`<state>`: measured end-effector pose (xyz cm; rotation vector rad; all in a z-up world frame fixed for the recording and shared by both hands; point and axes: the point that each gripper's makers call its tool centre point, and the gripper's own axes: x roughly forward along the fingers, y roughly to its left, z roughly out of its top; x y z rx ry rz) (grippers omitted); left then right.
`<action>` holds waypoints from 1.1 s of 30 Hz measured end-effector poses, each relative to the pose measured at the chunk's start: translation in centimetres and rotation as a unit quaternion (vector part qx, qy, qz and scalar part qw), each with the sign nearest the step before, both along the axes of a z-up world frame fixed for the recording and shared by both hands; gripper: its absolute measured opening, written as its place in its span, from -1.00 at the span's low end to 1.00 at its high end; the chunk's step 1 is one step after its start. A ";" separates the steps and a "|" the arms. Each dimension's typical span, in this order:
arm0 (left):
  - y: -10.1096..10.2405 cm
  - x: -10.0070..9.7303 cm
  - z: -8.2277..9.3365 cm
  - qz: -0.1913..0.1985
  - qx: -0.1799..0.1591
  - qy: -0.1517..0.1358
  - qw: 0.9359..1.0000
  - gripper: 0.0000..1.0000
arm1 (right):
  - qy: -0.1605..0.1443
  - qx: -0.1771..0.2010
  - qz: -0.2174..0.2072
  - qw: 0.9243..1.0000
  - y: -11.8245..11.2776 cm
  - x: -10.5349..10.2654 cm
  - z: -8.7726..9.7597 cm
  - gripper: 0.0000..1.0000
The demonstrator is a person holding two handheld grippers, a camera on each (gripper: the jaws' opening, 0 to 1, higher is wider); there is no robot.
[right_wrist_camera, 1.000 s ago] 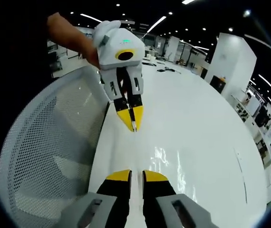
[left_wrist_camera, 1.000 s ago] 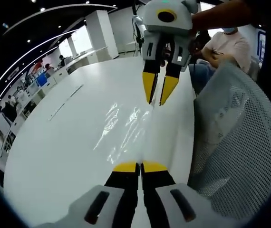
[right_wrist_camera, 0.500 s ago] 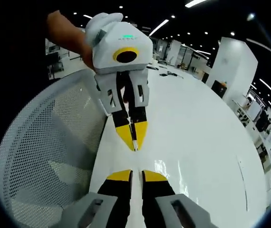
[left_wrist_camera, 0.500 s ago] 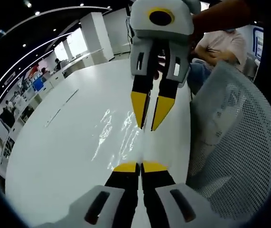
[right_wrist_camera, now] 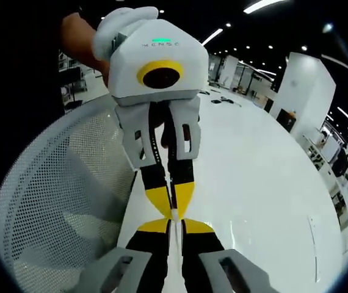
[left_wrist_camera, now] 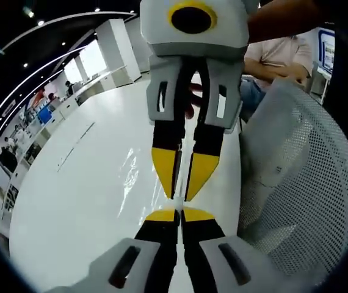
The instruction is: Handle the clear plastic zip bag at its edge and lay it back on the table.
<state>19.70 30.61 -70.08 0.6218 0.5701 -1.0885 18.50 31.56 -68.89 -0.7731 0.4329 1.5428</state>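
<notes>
Clear plastic bag (left_wrist_camera: 138, 166): lies flat on the white surface (left_wrist_camera: 70, 201), glinting, beside the meeting tips; near edge runs in between them.
Left hand-held gripper (left_wrist_camera: 179, 213): yellow tips pressed together, clenched on the bag's near edge; thin clear strip visible in its jaws in right gripper view (right_wrist_camera: 173, 210).
Right hand-held gripper (right_wrist_camera: 176, 226): narrow gap between tips; tips point-to-point with left's (left_wrist_camera: 177, 191); grip on bag undetermined.
Mesh chair back (left_wrist_camera: 302, 183): just beside the surface edge.
</notes>
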 end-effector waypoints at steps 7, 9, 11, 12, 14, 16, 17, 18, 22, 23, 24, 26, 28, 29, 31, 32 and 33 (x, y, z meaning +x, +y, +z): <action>0.0 0.0 0.0 -0.002 0.000 0.002 1.000 -1.00 | -0.001 0.001 0.004 1.000 0.3 -0.2 0.0 -0.99; -0.1 -0.1 0.0 -0.002 0.000 0.004 1.000 -1.00 | 0.000 0.000 0.005 1.000 0.3 -0.2 -0.1 -0.99; -0.1 -0.1 0.0 -0.003 -0.001 0.005 1.000 -1.00 | -0.001 -0.002 0.006 1.000 0.3 -0.3 -0.2 -1.00; -0.1 -0.1 0.0 -0.003 0.000 0.005 1.000 -1.00 | -0.001 -0.003 0.006 1.000 0.3 -0.3 -0.2 -1.00; -0.1 -0.2 -0.1 -0.005 0.001 0.006 1.000 -1.00 | 0.001 -0.004 0.006 1.000 0.3 -0.4 -0.2 -1.00; 0.0 -0.1 -0.1 -0.005 0.002 0.005 1.000 -1.00 | 0.005 -0.004 0.004 1.000 0.3 -0.4 -0.2 -1.00; 0.0 -0.2 -0.1 -0.004 0.002 0.006 1.000 -1.00 | 0.005 -0.004 0.004 1.000 0.3 -0.4 -0.3 -1.00; 0.0 -0.2 -0.1 -0.004 0.002 0.006 1.000 -1.00 | 0.005 -0.004 0.004 1.000 0.4 -0.4 -0.3 -1.00; 0.1 -0.2 -0.1 -0.004 0.003 0.008 1.000 -1.00 | 0.007 -0.007 0.002 1.000 0.4 -0.5 -0.4 -1.00; 0.3 -0.2 -0.2 -0.005 0.005 0.007 1.000 -1.00 | 0.006 -0.009 0.002 1.000 0.4 -0.5 -0.5 -1.00; 0.3 -0.3 -0.2 -0.005 0.005 0.007 1.000 -1.00 | 0.005 -0.010 0.002 1.000 0.4 -0.5 -0.6 -1.00; 0.5 -0.4 -0.2 -0.003 0.004 0.009 1.000 -1.00 | 0.004 -0.012 0.002 1.000 0.4 -0.5 -0.7 -1.00; 0.6 -0.4 -0.3 -0.003 0.005 0.010 1.000 -1.00 | 0.005 -0.012 0.001 1.000 0.3 -0.5 -0.8 -1.00; 0.6 -0.5 -0.2 -0.003 0.005 0.010 1.000 -1.00 | 0.005 -0.012 0.001 1.000 0.4 -0.5 -0.9 -1.00; 0.6 -0.5 -0.3 -0.003 0.006 0.008 1.000 -1.00 | 0.006 -0.012 0.000 1.000 0.4 -0.6 -0.9 -1.00; 0.6 -0.5 -0.3 -0.005 0.007 0.007 1.000 -1.00 | 0.006 -0.013 0.000 1.000 0.4 -0.6 -0.9 -1.00; 0.6 -0.6 -0.3 -0.006 0.008 0.005 1.000 -1.00 | 0.004 -0.013 0.002 1.000 0.4 -0.6 -1.0 -1.00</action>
